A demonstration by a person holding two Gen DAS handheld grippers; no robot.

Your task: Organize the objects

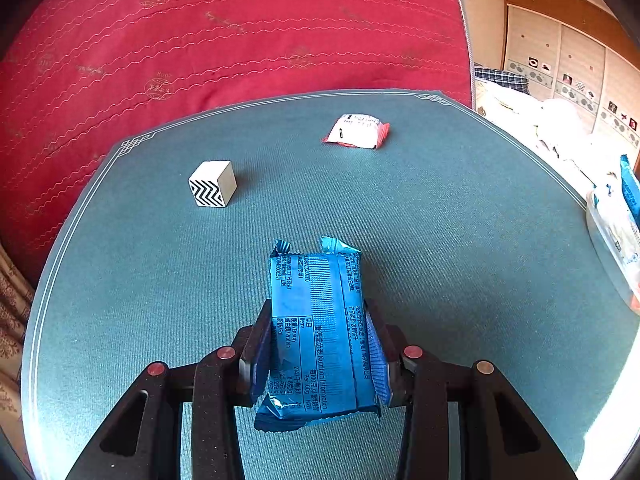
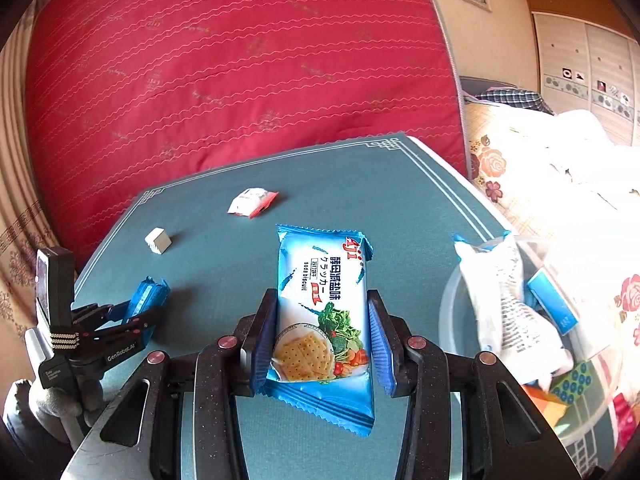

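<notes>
My left gripper is shut on a blue biscuit packet, printed back side up, held just above the green table mat. My right gripper is shut on a second blue soda biscuit packet, picture side up. The left gripper with its packet also shows at the left of the right wrist view. A white cube with black zigzags and a small red-and-white sachet lie on the far part of the mat; both also show in the right wrist view, cube and sachet.
A clear plastic tub at the mat's right edge holds a white packet, a blue box and other snacks; it also shows in the left wrist view. A red quilt rises behind the table. A bed lies to the right.
</notes>
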